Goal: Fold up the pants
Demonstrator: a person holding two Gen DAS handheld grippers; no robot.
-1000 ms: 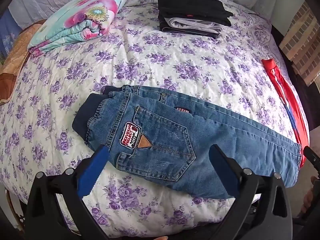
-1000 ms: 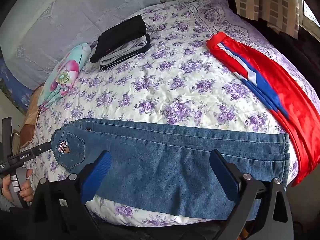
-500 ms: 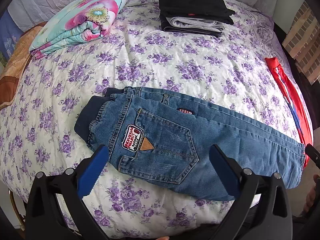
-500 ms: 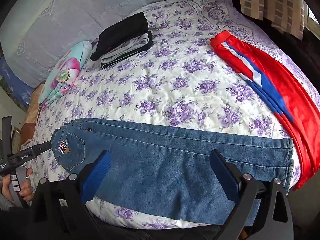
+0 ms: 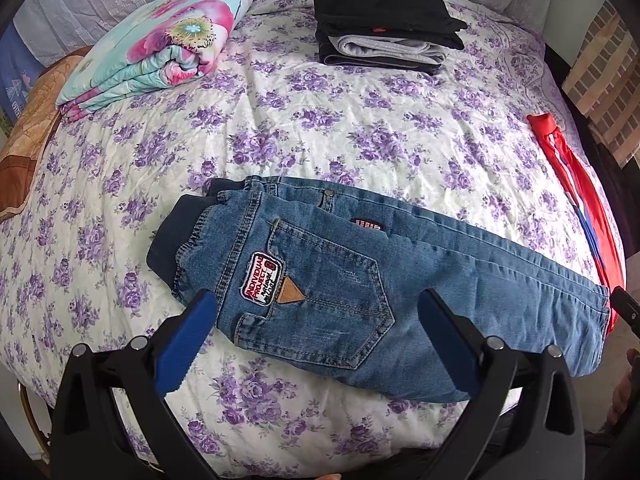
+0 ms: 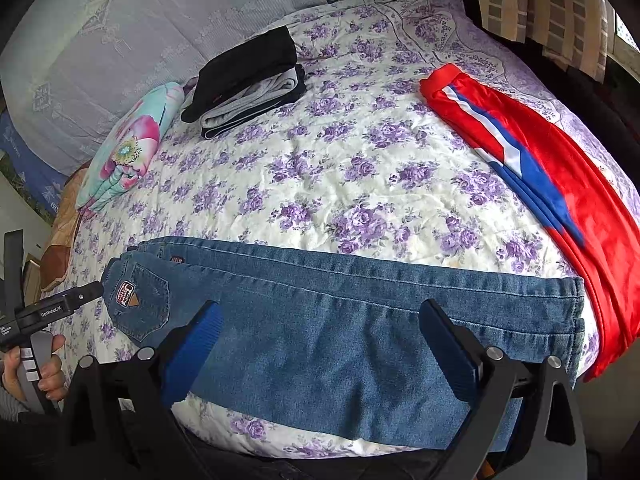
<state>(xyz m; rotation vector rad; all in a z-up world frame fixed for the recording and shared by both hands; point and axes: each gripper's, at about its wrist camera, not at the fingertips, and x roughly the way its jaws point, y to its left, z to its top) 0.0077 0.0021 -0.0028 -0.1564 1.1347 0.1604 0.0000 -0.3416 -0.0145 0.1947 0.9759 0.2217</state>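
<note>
Blue jeans (image 5: 360, 280) lie flat along the near edge of the bed, folded in half lengthwise with one leg over the other. The waist points left and the cuffs right, and a back pocket with a patch faces up. My left gripper (image 5: 316, 332) is open and empty, hovering over the pocket end. My right gripper (image 6: 320, 344) is open and empty above the legs of the jeans (image 6: 360, 320). The left gripper's body (image 6: 48, 312) shows at the left of the right wrist view.
A stack of folded dark and grey clothes (image 5: 384, 28) and a floral blanket (image 5: 160, 44) lie at the far side of the bed. Red pants with blue and white stripes (image 6: 552, 184) lie on the right. The purple-flowered bedspread (image 5: 320, 120) covers the bed.
Both grippers have drawn back and up slightly from the jeans. The jeans lie as before. Both grippers stay open.
</note>
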